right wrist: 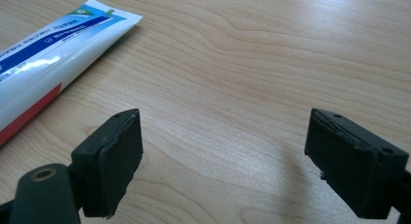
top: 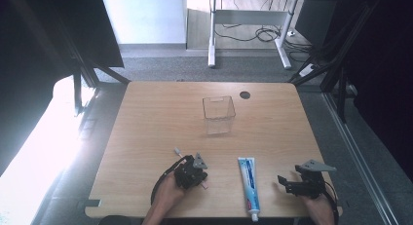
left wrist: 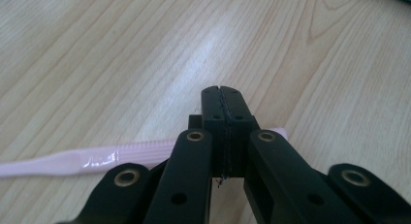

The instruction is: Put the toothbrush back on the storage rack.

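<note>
Black tongs (top: 191,175) with brass rivets, grey three-cornered top plates.

Left gripper (top: 200,178), jaws pressed together, sits low at the person's left hand (top: 168,192), while the right gripper (top: 284,182) rests with jaws spread wide.

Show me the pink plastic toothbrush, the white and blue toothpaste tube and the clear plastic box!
pink plastic toothbrush (left wrist: 72,162), left gripper view, handle.
white and blue toothpaste tube (top: 248,182), high view, middle.
clear plastic box (top: 218,109), high view, front wall.
</note>
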A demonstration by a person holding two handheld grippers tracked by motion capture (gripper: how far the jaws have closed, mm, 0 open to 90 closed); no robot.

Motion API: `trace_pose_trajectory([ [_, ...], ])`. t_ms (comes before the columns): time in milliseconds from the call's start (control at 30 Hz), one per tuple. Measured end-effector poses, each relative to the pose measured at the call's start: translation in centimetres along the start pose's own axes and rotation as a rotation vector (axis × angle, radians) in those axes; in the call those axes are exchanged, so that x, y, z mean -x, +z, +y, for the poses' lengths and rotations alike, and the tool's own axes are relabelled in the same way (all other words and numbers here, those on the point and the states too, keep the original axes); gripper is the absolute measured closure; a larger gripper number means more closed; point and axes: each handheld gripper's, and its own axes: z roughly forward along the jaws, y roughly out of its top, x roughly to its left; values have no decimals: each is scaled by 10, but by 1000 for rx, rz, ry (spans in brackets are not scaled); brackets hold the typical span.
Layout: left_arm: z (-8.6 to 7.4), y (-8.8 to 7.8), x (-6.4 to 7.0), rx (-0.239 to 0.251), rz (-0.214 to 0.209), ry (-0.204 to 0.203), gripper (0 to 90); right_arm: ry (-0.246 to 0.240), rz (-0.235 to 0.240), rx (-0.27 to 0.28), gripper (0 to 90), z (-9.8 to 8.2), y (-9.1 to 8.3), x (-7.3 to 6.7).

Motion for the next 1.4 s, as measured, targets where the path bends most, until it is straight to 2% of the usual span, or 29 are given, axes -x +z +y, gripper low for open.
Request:
trace_pose_trajectory([
  [300, -21, -13, -4, -17, 12, -35, 898, -1, 0, -6, 135, 0, 1, 0],
  [700, -38, -29, -13, -34, 40, -75, 898, 2, -1, -17, 135, -1, 3, 0],
  [1000, -52, -40, -25, -38, 65, -123, 898, 2, -2, -21, 135, -1, 3, 0],
  [1200, -60, -49, -34, -44, 92, -129, 898, 1, -2, -19, 135, -1, 3, 0],
  [1400, -70, -54, -45, -56, 116, -152, 898, 2, -1, -21, 135, -1, 3, 0],
])
